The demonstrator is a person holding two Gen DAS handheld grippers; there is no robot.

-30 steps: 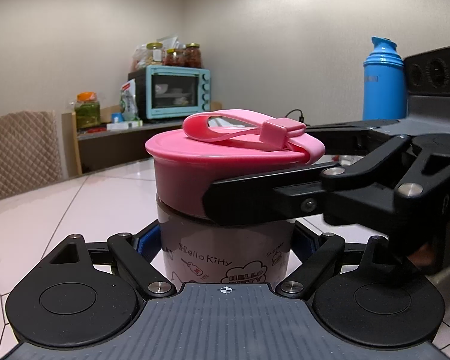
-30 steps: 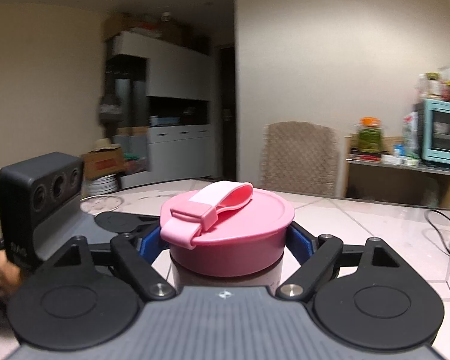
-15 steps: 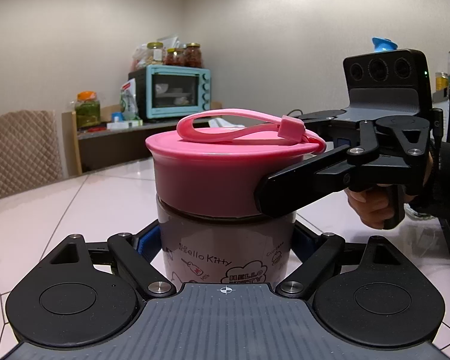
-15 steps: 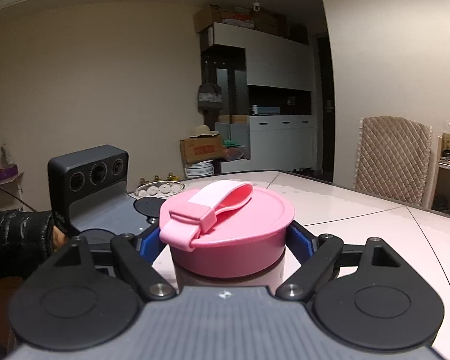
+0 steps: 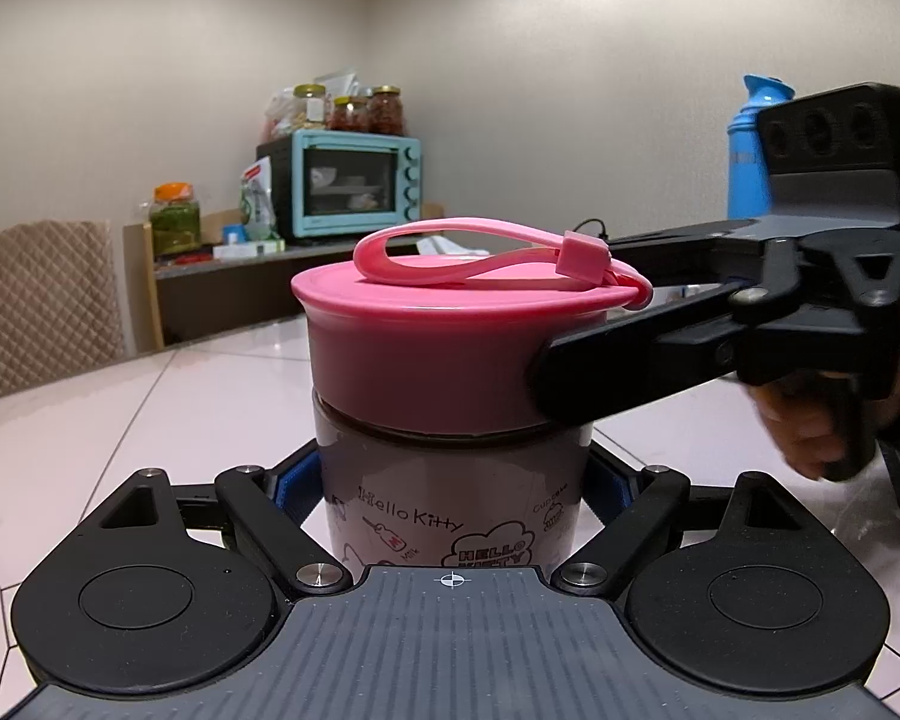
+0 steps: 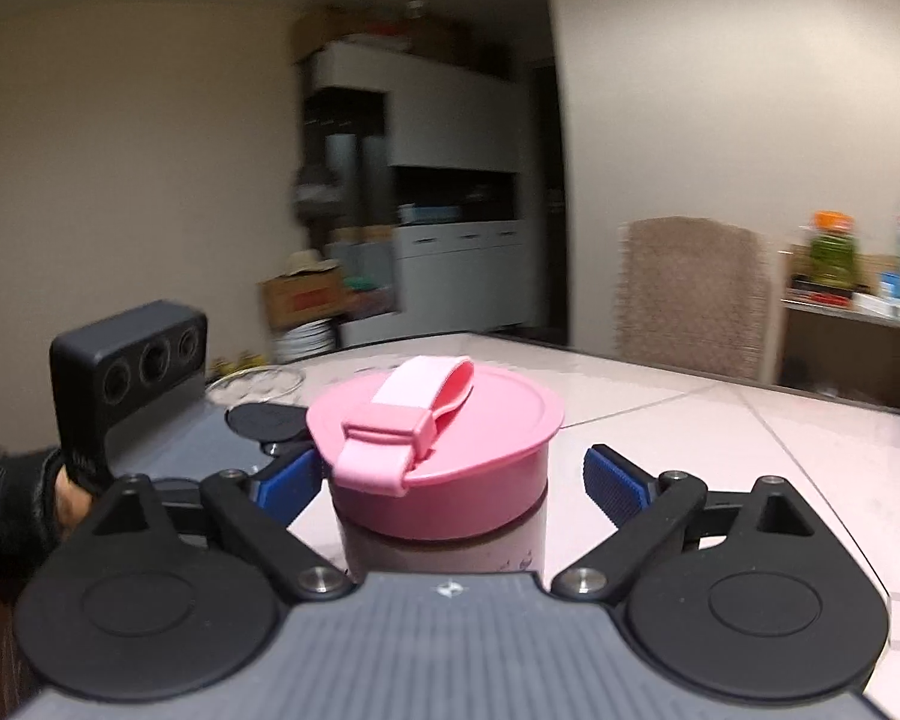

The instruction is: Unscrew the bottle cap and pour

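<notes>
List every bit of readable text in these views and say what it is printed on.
"Hello Kitty": script on the bottle wall, left wrist view.
"HELLO KITTY": in a cloud shape lower on the bottle, partly cut off.
"Cupcake": small print at the bottle's right, barely legible.
Blue flask label: too blurred.
Box print in the right wrist view: too blurred.

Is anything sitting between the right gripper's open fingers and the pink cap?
Nothing visible. The right gripper has just been opening; its blue pads flank the pink cap with bare gaps. The left gripper holds the bottle below.
</notes>
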